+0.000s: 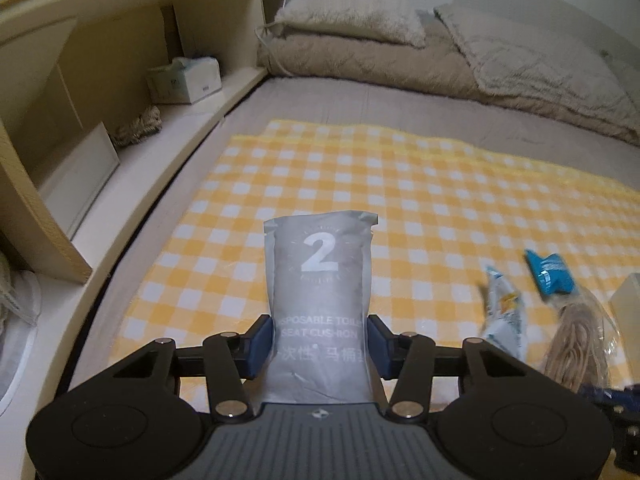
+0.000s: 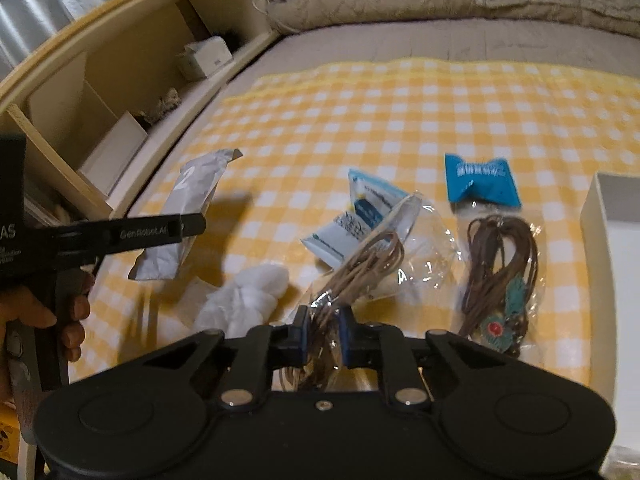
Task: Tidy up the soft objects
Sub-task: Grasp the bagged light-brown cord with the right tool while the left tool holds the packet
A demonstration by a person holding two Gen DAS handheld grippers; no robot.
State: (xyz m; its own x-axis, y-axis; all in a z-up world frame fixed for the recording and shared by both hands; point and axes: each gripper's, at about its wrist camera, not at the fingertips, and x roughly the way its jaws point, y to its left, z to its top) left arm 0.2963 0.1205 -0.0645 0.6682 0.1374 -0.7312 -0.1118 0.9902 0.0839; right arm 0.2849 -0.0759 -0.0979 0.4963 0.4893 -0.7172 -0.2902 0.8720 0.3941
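My left gripper [image 1: 320, 344] is shut on a grey packet [image 1: 320, 304] marked "2", held above the yellow checked cloth [image 1: 400, 184]; the packet also shows in the right wrist view [image 2: 188, 208]. My right gripper [image 2: 323, 332] is shut on a clear bag of tan cord [image 2: 360, 268]. On the cloth lie a white-and-blue packet [image 2: 360, 216], a bag of brown cord with a blue header [image 2: 496, 264] and a white soft bundle [image 2: 244, 300].
A wooden shelf unit [image 1: 100, 80] runs along the left of the bed, holding a tissue box [image 1: 184, 80] and a rope bundle [image 1: 136, 128]. Pillows and a blanket [image 1: 440, 52] lie at the far end. A white box [image 2: 616, 264] stands at the right.
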